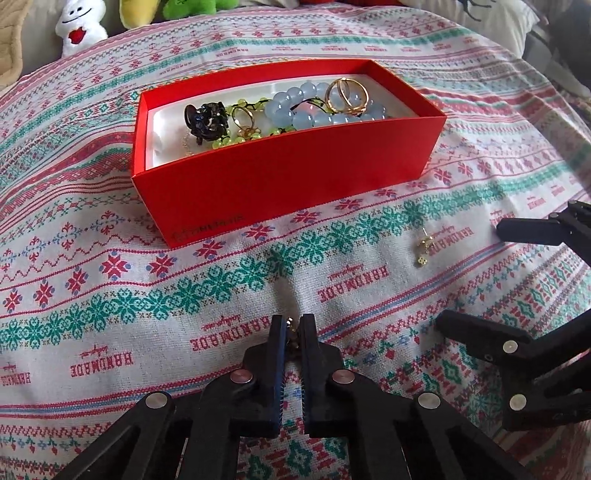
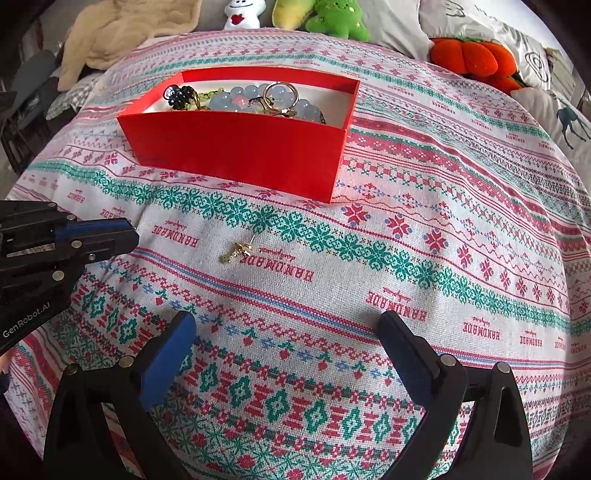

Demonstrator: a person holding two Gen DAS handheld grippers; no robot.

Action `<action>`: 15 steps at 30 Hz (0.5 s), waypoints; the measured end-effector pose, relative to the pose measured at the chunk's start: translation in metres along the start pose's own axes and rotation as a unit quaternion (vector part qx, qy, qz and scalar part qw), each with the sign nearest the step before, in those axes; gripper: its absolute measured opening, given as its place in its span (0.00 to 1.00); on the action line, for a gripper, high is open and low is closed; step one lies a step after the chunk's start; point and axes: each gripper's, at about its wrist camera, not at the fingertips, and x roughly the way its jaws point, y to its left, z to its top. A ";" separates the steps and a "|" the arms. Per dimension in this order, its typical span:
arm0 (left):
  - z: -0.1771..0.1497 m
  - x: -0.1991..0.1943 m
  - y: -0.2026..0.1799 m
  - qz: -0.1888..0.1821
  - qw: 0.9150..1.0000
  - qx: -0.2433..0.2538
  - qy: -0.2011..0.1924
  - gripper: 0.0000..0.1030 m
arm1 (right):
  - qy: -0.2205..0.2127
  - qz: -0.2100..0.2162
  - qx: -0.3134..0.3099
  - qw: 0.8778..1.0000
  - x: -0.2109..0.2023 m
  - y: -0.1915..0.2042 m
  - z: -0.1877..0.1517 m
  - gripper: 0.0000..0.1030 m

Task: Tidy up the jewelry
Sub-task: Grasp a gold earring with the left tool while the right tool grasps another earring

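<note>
Two grippers work over a patterned tablecloth (image 2: 424,229) printed with snowflakes and the word HANDMADE. The left gripper (image 1: 293,334), at the bottom centre of its own view, is clenched on a small gold earring (image 1: 291,332) (only a glint of it shows between the fingertips). In the right wrist view that same gripper enters from the left edge, its tips together. The right gripper (image 2: 288,332) sits at the bottom of its own frame with its jaws spread wide and nothing between them.

A second gold earring (image 2: 238,252) lies loose on the cloth in the middle of the right wrist view, below the box and apart from both grippers; in the left wrist view it lies at centre right.

The red box (image 1: 280,177) stands in the upper middle of both frames. Inside it are pale blue beads (image 1: 314,110), gold rings (image 1: 345,95), green beads (image 1: 240,134) and a black piece (image 1: 205,120).

Plush toys (image 2: 332,18) line the top edge.
</note>
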 end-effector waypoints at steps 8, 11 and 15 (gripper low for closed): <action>-0.002 -0.010 0.020 0.014 1.000 -0.025 -0.004 0.02 | -0.008 0.003 -0.001 1.000 0.002 0.010 0.013 0.73; -0.004 -0.012 0.025 0.014 0.999 -0.033 -0.004 0.02 | -0.009 0.004 -0.003 1.000 0.002 0.014 0.019 0.63; -0.005 -0.013 0.028 0.015 0.999 -0.038 -0.001 0.02 | -0.008 0.007 -0.004 1.000 0.004 0.019 0.026 0.46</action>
